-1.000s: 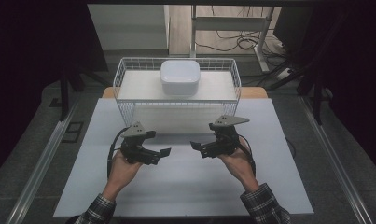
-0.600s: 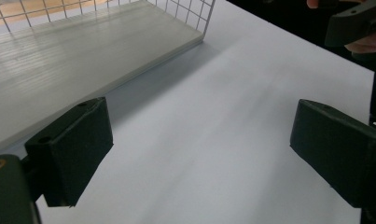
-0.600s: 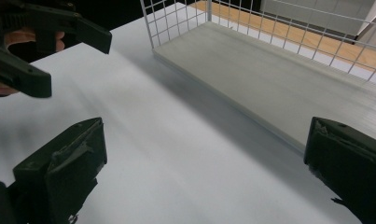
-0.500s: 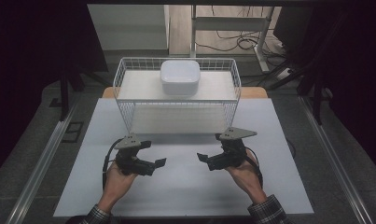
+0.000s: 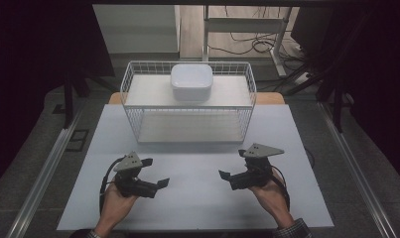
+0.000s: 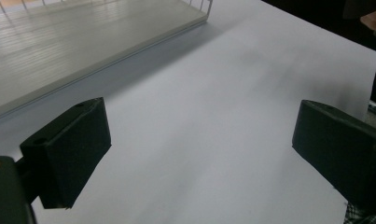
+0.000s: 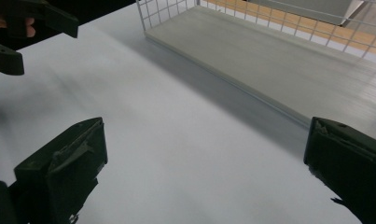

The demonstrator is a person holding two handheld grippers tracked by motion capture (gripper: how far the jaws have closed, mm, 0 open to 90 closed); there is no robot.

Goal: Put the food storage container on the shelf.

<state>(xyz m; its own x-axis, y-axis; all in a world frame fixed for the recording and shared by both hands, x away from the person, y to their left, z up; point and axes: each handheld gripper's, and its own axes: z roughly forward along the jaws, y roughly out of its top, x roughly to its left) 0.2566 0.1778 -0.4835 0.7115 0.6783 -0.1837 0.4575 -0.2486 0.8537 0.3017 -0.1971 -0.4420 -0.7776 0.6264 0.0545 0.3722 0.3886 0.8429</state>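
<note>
A white wire rack (image 5: 130,106) with two shelves stands at the back of the white table top (image 5: 197,203). On its upper shelf sits a white lidded box (image 5: 191,82). My left gripper (image 5: 156,172) is held low over the table at the front left, open, nothing between its jaws. My right gripper (image 5: 232,163) mirrors it at the front right, open and empty too. The two point towards each other. In the left gripper view my left gripper (image 6: 199,149) spreads wide over bare table. In the right gripper view my right gripper (image 7: 204,163) does the same.
The rack's lower shelf (image 6: 83,42) (image 7: 279,60) lies just beyond both grippers. The other hand's gripper (image 7: 22,28) shows at the top left of the right gripper view. Metal rails (image 5: 43,173) run along both table sides. Cables (image 5: 247,44) lie on the floor behind.
Both hands have drawn back from the rack towards the table's front edge. Both grippers stayed open and empty.
</note>
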